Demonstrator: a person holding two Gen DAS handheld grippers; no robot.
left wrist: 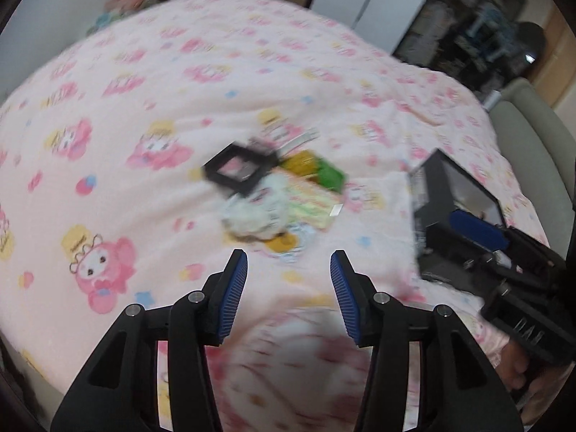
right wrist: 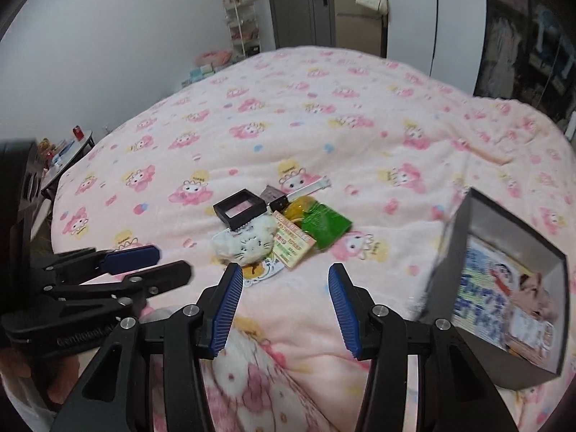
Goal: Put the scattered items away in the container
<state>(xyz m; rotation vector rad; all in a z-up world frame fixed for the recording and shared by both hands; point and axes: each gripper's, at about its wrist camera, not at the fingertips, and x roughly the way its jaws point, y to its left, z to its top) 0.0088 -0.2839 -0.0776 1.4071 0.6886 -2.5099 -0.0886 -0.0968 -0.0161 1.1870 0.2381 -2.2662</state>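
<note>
Both grippers up over the bed (right wrist: 324, 115), tilted down at it, nothing held.

Left gripper (left wrist: 289, 289): fingers spread wide, blue pads (left wrist: 234, 295) facing each other, only pink blanket showing in the gap. Left view is motion-blurred. Right gripper (right wrist: 282, 309): same posture, fingers well apart, nothing in between. In the right view the left gripper sits at the left edge, side-on, level with the right one, a hand partly visible below it.

Just ahead of both sets of fingertips: the scattered pile, mid-bed, all touching or overlapping.
- yellow-and-white sticker-like piece (right wrist: 257, 271), nearest, flat on the blanket, partly under the plush
- white fluffy cat-face plush (right wrist: 248, 243), lying on top of it
- printed card (right wrist: 293, 244), just right of the plush, overlapping the green packet
- green packet (right wrist: 324, 225), right end of the pile
- yellow item (right wrist: 302, 205), behind the green packet, can't tell what it is
- black square frame (right wrist: 239, 210), behind the plush, tilted, pink visible through its centre
- small dark item (right wrist: 270, 192) and a white strip (right wrist: 309, 189), at the far edge of the pile

Container: dark open-topped box (right wrist: 450, 252) on the bed, right of the pile and well apart from it, close to the right gripper's right finger. Already holds printed cartoon packaging and something pinkish; details blurred. In the left view it sits behind the right gripper.

Beyond the bed: white wall, shelf rack, door, a handbag hanging.
</note>
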